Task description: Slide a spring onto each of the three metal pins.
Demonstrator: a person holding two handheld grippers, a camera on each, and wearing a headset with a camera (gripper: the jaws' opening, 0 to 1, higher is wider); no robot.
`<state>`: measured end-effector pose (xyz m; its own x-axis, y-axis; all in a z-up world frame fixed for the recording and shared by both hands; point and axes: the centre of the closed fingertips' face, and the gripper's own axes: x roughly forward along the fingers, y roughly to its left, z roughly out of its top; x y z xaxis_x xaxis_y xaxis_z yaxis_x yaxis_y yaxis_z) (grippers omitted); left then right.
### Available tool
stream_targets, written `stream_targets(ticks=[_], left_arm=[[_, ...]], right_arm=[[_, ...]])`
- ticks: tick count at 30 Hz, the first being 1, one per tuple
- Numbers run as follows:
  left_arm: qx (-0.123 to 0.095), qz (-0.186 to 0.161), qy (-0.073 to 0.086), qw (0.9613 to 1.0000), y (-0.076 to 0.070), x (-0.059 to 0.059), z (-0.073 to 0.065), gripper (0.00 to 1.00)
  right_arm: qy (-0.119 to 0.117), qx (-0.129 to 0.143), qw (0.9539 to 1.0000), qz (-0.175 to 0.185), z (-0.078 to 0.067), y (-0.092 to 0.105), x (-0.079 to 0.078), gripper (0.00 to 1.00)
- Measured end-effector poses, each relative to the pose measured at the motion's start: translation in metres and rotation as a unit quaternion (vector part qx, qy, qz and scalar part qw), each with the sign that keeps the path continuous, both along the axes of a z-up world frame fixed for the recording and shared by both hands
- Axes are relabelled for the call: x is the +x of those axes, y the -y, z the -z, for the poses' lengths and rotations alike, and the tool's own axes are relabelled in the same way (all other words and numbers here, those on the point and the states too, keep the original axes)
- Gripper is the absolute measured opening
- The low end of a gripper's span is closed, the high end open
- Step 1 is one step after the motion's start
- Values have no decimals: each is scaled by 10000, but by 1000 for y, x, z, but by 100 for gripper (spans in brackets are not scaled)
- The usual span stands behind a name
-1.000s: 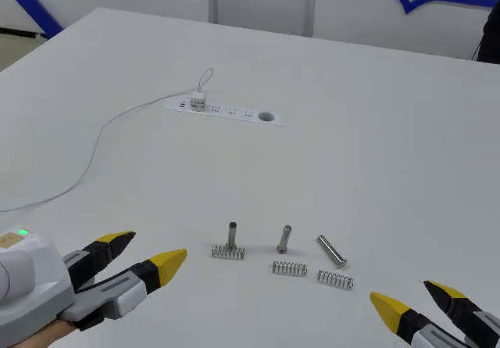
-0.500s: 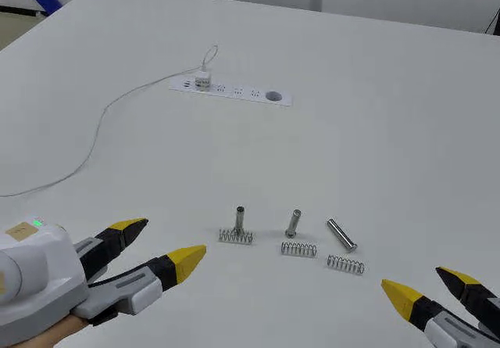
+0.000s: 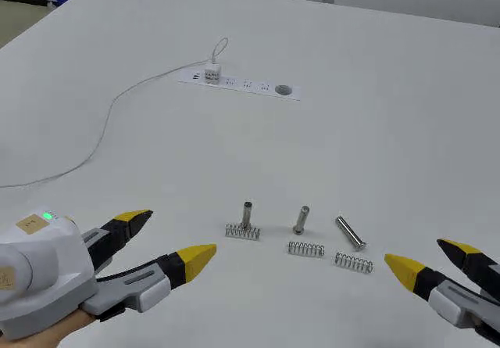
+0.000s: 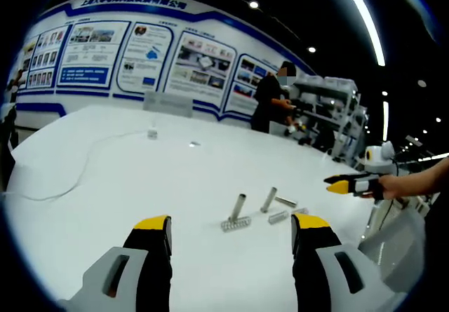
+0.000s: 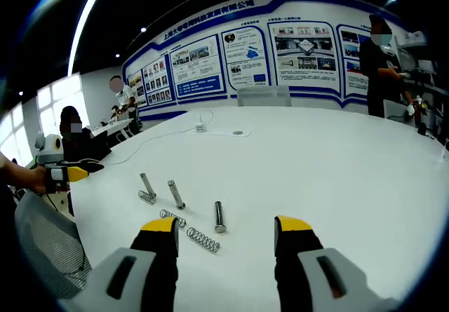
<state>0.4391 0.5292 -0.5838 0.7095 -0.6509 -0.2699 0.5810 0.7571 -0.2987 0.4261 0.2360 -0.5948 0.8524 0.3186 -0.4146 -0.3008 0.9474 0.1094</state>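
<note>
Both grippers are open and empty, jaws spread wide. Compared with a second ago, left gripper (image 3: 168, 237) and right gripper (image 3: 430, 258) have each crept a little closer to the parts. Most of the shift in the head view is my head tilting down.

The parts haven't moved. Three pins sit in a row on the table (image 3: 375, 129): left pin (image 3: 248, 213) and middle pin (image 3: 301, 219) look upright, right pin (image 3: 350, 233) lies flat. Each has a spring lying loose just in front of it: left spring (image 3: 242, 231), middle spring (image 3: 305, 249), right spring (image 3: 353, 263). None is on a pin.

So zero of three are done and this is only the approach. The right spring is nearest my right jaws and the left spring nearest my left. The springs are small and will likely roll, so the pinch must be low and centred.
</note>
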Motion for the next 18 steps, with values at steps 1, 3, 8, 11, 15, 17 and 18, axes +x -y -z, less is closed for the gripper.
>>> stream_targets(ticks=[1,3,8,11,15,17,18], left_arm=[[14,5,7,10000,0,0,0,72],[67,28,27,10000,1,-1,1,72],[153,76,2,9999,3,-2,3,74],[167,64,-14,9998,2,-1,5,74],[213,47,-40,9998,1,-1,6,75],[214,46,-60,9997,1,-1,7,75],[217,43,-70,9997,1,-1,8,76]], right_arm=[[3,-33,10000,-25,0,0,2,56],[5,-60,9999,-88,-1,-1,8,55],[-73,-89,9994,-314,0,-9,19,55],[-104,-146,9988,-461,1,-15,26,54],[-222,-264,9972,-665,5,-23,33,54],[-249,-329,9967,-704,7,-25,35,53],[-266,-324,9966,-716,7,-27,37,52]])
